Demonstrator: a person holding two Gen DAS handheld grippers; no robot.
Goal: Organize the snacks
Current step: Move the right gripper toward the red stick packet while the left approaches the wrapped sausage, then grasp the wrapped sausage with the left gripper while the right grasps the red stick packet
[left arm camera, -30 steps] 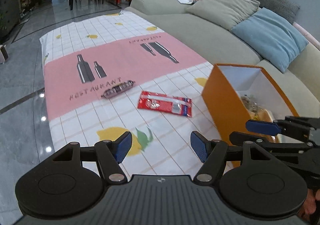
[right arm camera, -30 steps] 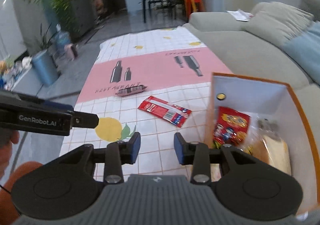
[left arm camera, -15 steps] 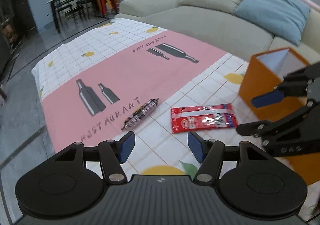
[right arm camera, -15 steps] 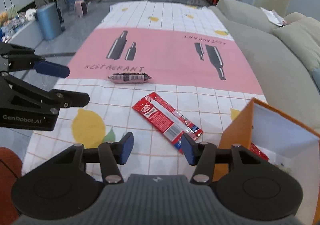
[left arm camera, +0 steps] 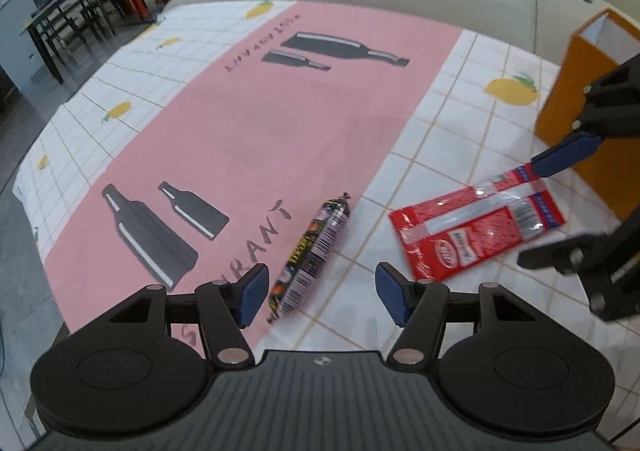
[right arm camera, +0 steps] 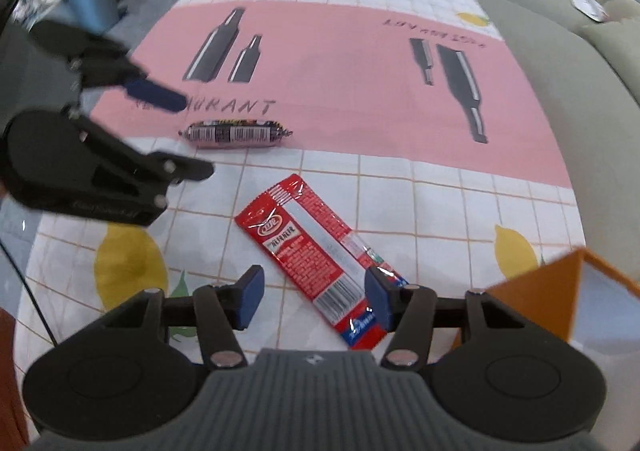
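Left wrist view: left gripper spread, nothing pinched, poised over near end of sausage on cloth. Red packet just right of it, flat, near orange box. Right wrist view: right gripper just been opening, jaws wide around packet's near end, pads not yet pressing. Both snacks outside box; neither lifted. Judged early in this pair's handling: grasp, carry, drop into box all left. Box contents hidden here.
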